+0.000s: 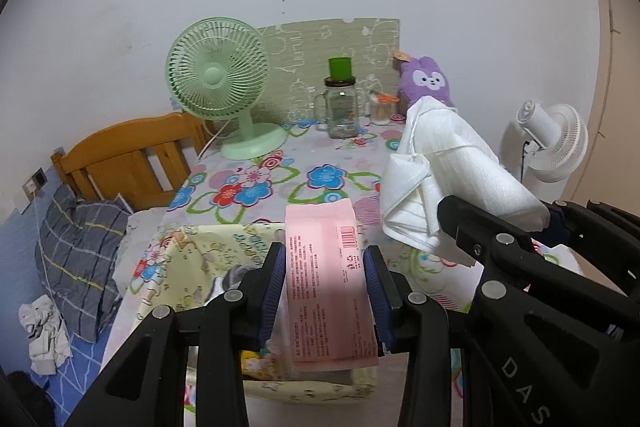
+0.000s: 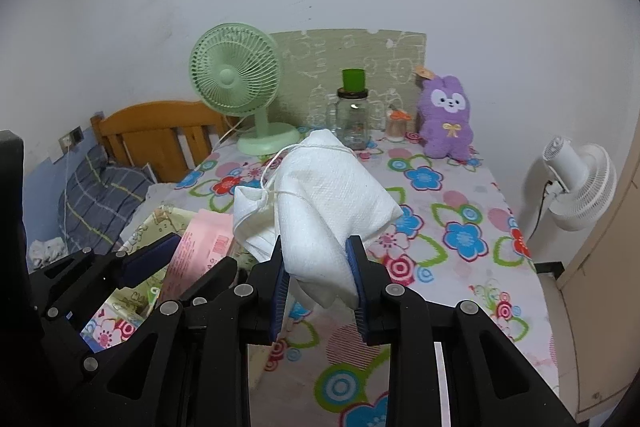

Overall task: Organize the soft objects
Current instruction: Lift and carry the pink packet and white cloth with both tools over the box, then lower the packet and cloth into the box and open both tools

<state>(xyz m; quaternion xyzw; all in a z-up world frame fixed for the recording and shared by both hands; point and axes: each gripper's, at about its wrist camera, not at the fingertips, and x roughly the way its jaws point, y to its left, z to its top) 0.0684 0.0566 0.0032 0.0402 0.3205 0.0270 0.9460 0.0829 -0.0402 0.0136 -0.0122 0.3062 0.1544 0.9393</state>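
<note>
- The left gripper (image 1: 325,281) was closed on a pink packet (image 1: 326,267), held above a yellow fabric box (image 1: 188,259) on the flowered table (image 2: 460,227)
- The right gripper (image 2: 318,277) was clamped on a white cloth bundle (image 2: 320,203), lifted over the table, just right of the packet

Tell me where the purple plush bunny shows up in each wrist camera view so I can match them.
Left wrist: purple plush bunny at the table's far right, partly hidden behind the white cloth bundle that the right gripper holds.
Right wrist: purple plush bunny fully visible, upright, upper right of centre.
Shared landmark: green desk fan, left of it in both.
</note>
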